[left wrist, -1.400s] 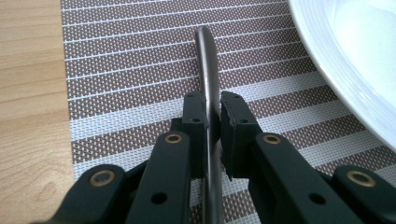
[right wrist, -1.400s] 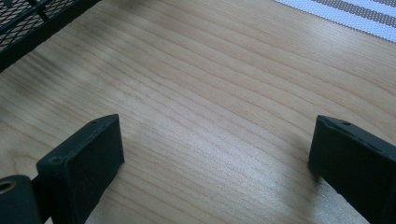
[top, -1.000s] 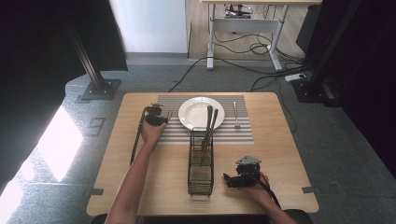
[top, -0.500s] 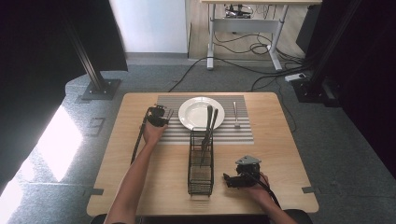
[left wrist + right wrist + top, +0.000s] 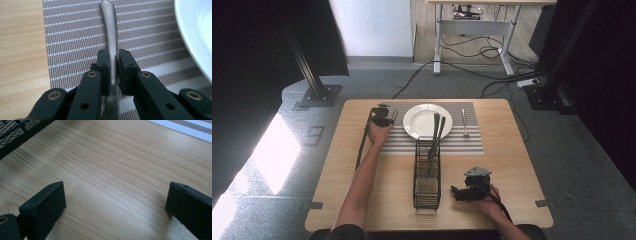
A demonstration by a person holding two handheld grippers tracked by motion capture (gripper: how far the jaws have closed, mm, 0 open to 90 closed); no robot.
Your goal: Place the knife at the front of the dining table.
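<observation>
A wooden worktop (image 5: 512, 150) with rounded corners stands on grey carpet (image 5: 582, 150). Bright light falls in a patch on the floor at the left (image 5: 267, 160). Behind, a white wall panel (image 5: 372, 27) meets a strip of wood floor, where a white-legged desk (image 5: 472, 20) stands over tangled black cables (image 5: 462, 47). Dark curtains (image 5: 242, 50) hang on both sides, and a black post on a base plate (image 5: 317, 92) rises at the left.
</observation>
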